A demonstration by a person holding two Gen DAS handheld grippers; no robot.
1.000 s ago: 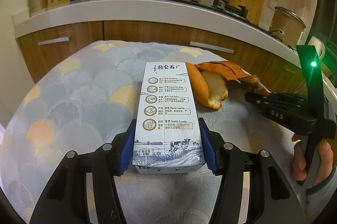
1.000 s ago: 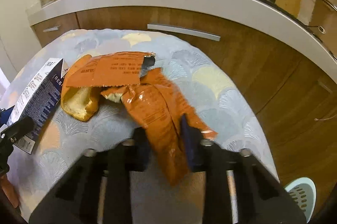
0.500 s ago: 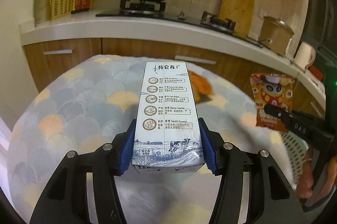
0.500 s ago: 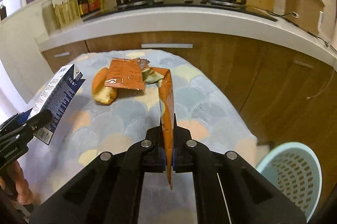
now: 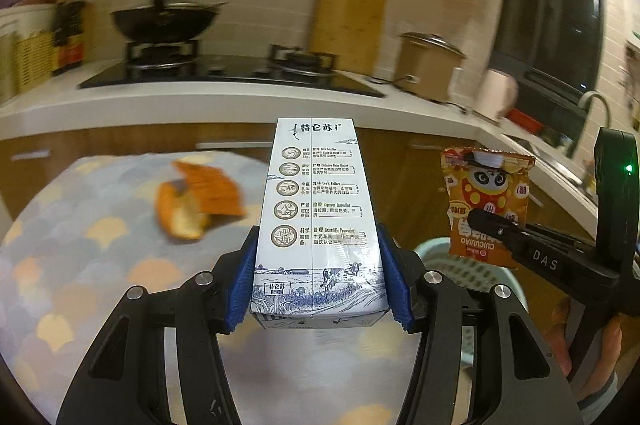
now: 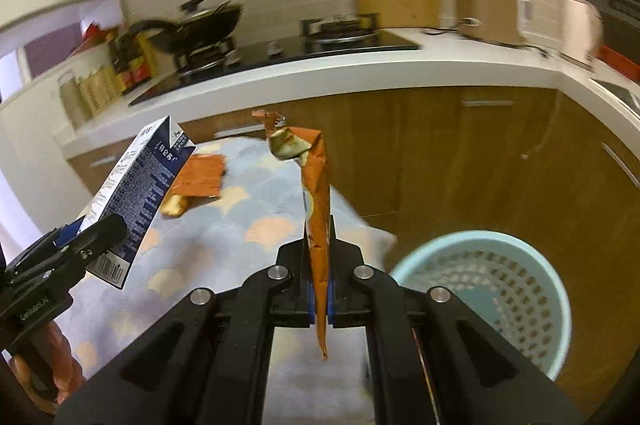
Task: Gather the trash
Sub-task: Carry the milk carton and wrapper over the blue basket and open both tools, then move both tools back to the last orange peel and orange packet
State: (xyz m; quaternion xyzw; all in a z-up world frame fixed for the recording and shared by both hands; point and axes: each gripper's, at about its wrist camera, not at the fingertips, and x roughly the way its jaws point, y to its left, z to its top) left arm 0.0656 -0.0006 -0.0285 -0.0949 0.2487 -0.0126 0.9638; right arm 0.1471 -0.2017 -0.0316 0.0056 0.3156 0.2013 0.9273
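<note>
My left gripper (image 5: pixel 318 265) is shut on a white and blue milk carton (image 5: pixel 316 221), its blue pads pressed on both long sides, and holds it above the table. The right wrist view shows the same carton (image 6: pixel 136 193) at the left. My right gripper (image 6: pixel 319 289) is shut on an orange snack wrapper (image 6: pixel 316 209) that stands edge-on between the pads; its printed face, the wrapper (image 5: pixel 486 209), shows at the right of the left wrist view. A light blue perforated waste basket (image 6: pixel 516 257) stands on the floor, below and right of the wrapper.
On the patterned table (image 5: pixel 80 265) lie a bread piece (image 5: pixel 180 213) and another orange wrapper (image 5: pixel 212 193). Behind runs a white counter (image 6: pixel 360 73) with a wok (image 5: pixel 164 21), a stove, a pot (image 5: pixel 428 65) and wooden cabinet fronts. A hand (image 6: pixel 48 365) holds the left gripper's handle.
Both grippers rose from the table and swung right, towards the basket. The right gripper pinched the wrapper and lifted it off the bread; the carton stayed gripped.
</note>
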